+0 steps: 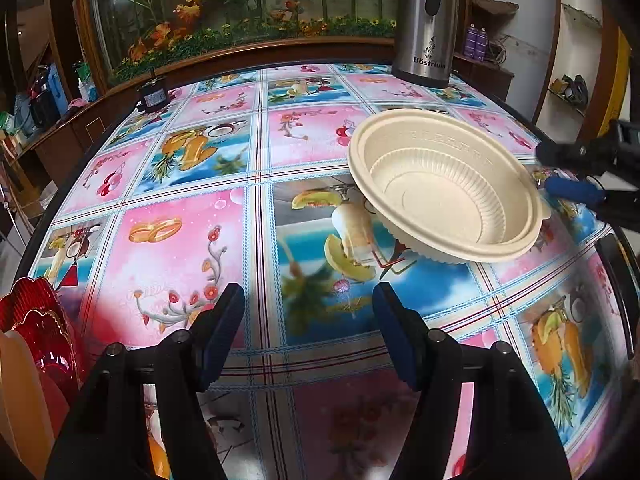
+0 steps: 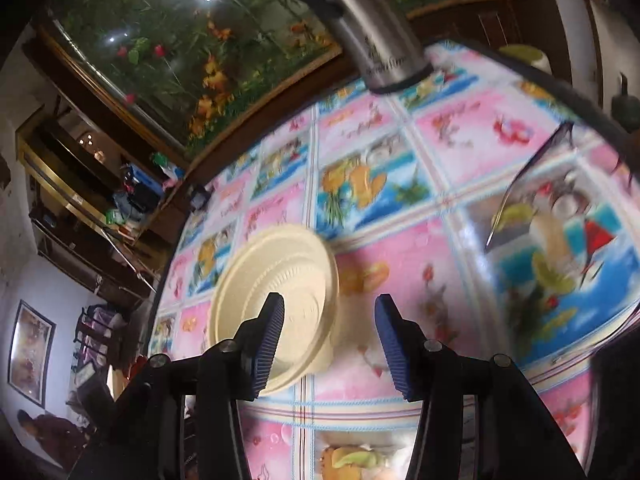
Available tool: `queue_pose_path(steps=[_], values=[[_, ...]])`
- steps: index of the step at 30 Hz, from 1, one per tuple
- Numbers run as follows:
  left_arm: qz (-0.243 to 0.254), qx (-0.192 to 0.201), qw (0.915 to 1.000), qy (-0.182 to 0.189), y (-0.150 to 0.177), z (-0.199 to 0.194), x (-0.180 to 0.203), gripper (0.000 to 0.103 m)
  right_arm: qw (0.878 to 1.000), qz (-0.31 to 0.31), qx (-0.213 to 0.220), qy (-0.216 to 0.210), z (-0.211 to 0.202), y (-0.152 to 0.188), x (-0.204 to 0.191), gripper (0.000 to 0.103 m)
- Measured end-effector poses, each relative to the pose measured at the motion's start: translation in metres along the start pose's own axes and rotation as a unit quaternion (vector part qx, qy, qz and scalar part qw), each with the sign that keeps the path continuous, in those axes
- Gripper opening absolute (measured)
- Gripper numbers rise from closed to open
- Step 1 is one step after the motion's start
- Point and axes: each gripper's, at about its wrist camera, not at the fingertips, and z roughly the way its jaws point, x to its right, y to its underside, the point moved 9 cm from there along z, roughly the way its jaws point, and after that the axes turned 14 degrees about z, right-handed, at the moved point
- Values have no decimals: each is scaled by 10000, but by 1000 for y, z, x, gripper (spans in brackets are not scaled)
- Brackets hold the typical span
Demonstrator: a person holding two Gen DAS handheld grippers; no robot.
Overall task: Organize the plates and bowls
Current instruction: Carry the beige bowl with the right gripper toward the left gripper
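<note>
A cream ribbed bowl, with a second one nested under it, rests tilted on the flowered tablecloth at the right of the left wrist view. My left gripper hangs open and holds nothing, nearer than the bowls and to their left. My right gripper shows at the right edge, just beyond the bowls' far rim. In the blurred right wrist view the bowl lies low and left, partly behind the left finger. The right gripper is open, and its pads do not press on the bowl.
Red scalloped plates and a cream plate stand on edge at the lower left. A steel thermos stands at the table's far edge, and a small black box sits at the far left. A planter wall runs behind the table.
</note>
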Motion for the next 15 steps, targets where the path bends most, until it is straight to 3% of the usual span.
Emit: queue_pose_path(steps=[5, 8, 15], values=[[40, 44, 10000, -8, -2, -3, 1, 66, 9994, -61, -345, 74, 21, 20, 1, 47], [42, 81, 9999, 113, -2, -7, 4, 66, 9989, -200, -366, 211, 26, 22, 3, 19], [-222, 346, 9956, 846, -10, -32, 13, 66, 9983, -489, -1, 329, 10, 10, 9, 17]])
